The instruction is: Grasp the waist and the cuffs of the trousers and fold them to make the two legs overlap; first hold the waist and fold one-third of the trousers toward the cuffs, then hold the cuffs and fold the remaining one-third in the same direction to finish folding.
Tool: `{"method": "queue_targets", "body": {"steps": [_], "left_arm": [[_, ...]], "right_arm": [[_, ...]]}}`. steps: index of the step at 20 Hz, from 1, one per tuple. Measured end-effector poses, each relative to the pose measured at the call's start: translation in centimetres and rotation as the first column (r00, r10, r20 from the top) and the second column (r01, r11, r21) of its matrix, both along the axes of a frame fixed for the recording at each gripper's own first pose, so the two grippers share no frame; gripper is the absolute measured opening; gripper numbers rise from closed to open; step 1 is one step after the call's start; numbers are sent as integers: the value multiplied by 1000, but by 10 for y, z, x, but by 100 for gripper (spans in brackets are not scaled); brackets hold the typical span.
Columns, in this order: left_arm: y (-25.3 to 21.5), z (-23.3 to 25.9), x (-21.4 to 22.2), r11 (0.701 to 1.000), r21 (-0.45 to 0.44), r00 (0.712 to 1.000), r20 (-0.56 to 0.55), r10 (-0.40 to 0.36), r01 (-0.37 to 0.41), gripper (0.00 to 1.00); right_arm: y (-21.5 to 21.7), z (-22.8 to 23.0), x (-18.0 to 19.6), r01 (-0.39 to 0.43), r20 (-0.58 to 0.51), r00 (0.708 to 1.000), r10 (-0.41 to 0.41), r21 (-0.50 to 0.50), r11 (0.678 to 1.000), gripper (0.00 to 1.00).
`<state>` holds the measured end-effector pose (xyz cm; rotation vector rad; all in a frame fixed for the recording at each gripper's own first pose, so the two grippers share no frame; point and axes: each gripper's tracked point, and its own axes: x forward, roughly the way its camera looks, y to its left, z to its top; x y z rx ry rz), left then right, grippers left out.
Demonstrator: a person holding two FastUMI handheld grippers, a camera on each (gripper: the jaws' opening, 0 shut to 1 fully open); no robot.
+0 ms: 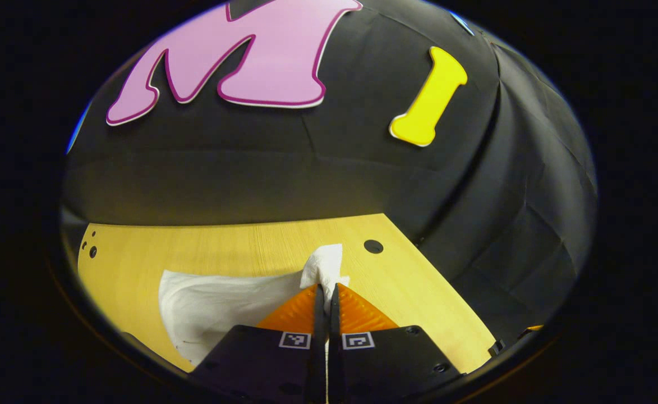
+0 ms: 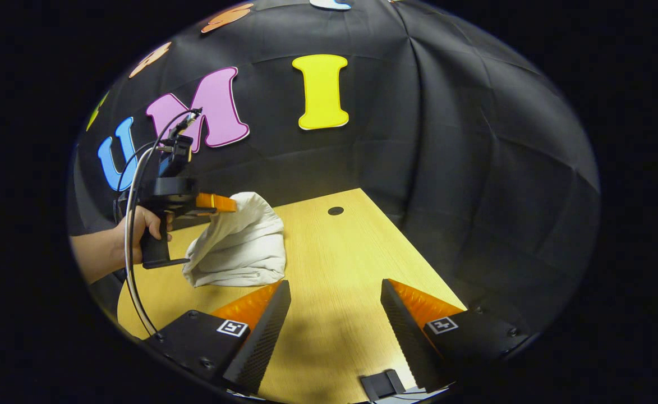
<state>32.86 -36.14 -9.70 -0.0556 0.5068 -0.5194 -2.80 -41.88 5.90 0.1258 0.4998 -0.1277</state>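
White trousers (image 2: 239, 247) lie bunched and folded on the wooden table (image 2: 334, 264), with one part lifted. My left gripper (image 1: 327, 289) is shut on a fold of the white trousers (image 1: 216, 308), and a tuft of cloth pokes up above its fingertips. In the right gripper view the left gripper (image 2: 225, 204) is held by a hand (image 2: 138, 227) and lifts the cloth's top edge above the table. My right gripper (image 2: 334, 286) stands open over bare wood to the right of the trousers, with nothing between its fingers.
A round hole (image 2: 335, 211) sits in the table near the far edge, also the hole (image 1: 373, 246) in the left gripper view. Several small holes (image 1: 88, 247) mark the table's far left. Black cloth wall stands close behind and to the right. Cables (image 2: 132, 235) hang from the left gripper.
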Motion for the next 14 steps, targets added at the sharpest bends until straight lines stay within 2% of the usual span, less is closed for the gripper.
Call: {"method": "queue_targets", "body": {"steps": [4,5,6,8,10,12,14], "left_arm": [[-9,-18,-17,1000,15,1000,-23,-17,17,13],[-10,-18,-24,1000,10,999,-21,-27,28,22],[-9,-18,-28,1000,14,1000,-15,-27,27,23],[9,-18,-33,998,51,999,5,32,-33,57],[23,-11,-46,994,1,994,-2,105,-105,65],[43,-2,-66,983,-78,986,-15,165,-166,79],[79,4,-87,959,-115,966,-21,258,-258,95]], "right_arm": [[2,1,1,-40,-2,999,40,1,999,99],[2,4,3,-57,0,998,57,-1,998,99],[0,5,5,-74,2,997,74,-4,997,99],[-6,1,4,-102,14,995,102,-11,995,99],[-4,0,11,-147,29,989,148,-24,989,99],[12,1,24,-211,25,977,211,-9,977,99],[17,8,31,-251,38,967,252,-20,968,99]]}}
